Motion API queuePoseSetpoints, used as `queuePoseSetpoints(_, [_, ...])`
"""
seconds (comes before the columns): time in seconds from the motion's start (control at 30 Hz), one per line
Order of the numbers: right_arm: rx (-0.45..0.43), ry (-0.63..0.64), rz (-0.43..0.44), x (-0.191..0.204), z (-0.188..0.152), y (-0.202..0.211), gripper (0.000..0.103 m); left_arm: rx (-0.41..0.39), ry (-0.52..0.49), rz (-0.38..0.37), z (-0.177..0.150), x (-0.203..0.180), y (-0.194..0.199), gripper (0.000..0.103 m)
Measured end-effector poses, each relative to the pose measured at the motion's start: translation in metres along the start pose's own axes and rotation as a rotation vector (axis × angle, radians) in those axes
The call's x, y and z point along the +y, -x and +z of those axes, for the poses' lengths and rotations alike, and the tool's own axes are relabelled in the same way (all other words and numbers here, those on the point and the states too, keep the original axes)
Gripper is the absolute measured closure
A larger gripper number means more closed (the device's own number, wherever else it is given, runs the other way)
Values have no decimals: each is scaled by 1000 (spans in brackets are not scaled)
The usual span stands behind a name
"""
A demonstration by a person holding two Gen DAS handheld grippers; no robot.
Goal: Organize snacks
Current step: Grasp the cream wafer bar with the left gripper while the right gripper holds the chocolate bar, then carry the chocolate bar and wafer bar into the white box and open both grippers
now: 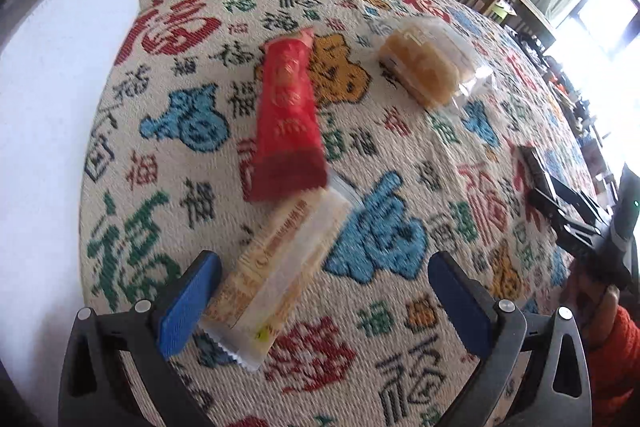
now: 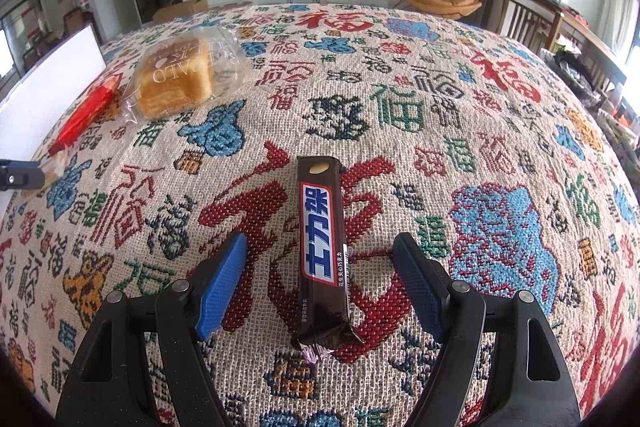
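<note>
Blue-padded right tool [image 2: 320,275] wide open — straddling chocolate bar [image 2: 320,247], untouched

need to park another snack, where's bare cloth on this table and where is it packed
Bare cloth lies right of the chocolate bar, out to the table's right edge, and beyond it toward the far edge. It is crowded at the left: the bagged bread, red packet and beige wafer pack sit close by the white box, red overlapping beige.
</note>
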State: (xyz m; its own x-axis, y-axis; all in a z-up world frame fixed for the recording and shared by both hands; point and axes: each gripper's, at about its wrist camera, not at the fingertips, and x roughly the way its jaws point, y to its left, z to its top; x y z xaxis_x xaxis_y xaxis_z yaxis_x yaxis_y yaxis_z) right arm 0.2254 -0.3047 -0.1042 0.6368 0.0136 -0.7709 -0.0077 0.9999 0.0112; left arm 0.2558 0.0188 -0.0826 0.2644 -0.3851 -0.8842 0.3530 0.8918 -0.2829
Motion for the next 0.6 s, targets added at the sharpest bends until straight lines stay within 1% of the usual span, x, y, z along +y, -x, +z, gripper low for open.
queuePoseSetpoints(0.03, [0, 0, 0, 1, 0, 0, 24, 22, -23, -18, -8, -5, 2, 1])
queuePoseSetpoints(0.07, [0, 1, -1, 1, 0, 0, 24, 42, -54, -20, -15, -12, 4, 1])
queuePoseSetpoints(0.1, [0, 1, -1, 1, 0, 0, 24, 53, -77, 1, -21, -17, 5, 1])
queuePoseSetpoints(0.13, [0, 1, -1, 1, 0, 0, 24, 54, -89, 39, -25, -21, 6, 1])
queuePoseSetpoints(0.17, [0, 1, -1, 1, 0, 0, 24, 47, -86, 83, -27, -21, 6, 1])
queuePoseSetpoints(0.23, [0, 1, 0, 1, 0, 0, 24, 14, -46, 148, -23, -18, 6, 1])
queuePoseSetpoints(0.3, [0, 0, 0, 1, 0, 0, 24, -7, 7, 195, -18, -11, 2, 7])
queuePoseSetpoints(0.33, [0, 0, 0, 1, 0, 0, 24, -17, 21, 230, -16, -10, -1, 13])
queuePoseSetpoints(0.37, [0, 0, 0, 1, 0, 0, 24, -33, 15, 269, -15, -12, -1, 27])
queuePoseSetpoints(0.4, [0, 0, 1, 1, 0, 0, 24, -41, 2, 311, -13, -14, -1, 35])
queuePoseSetpoints(0.43, [0, -1, 2, 1, 0, 0, 24, -49, -7, 303, -14, -16, 0, 50])
queuePoseSetpoints(0.47, [0, -2, 5, 1, 0, 0, 23, -54, -7, 299, -14, -18, 2, 74])
queuePoseSetpoints(0.53, [-1, -3, 10, 1, 0, -1, 23, -47, -6, 274, -20, -21, 8, 74])
queuePoseSetpoints(0.6, [0, -2, 9, 1, 0, -1, 23, -74, -4, 260, -33, -26, 17, 74])
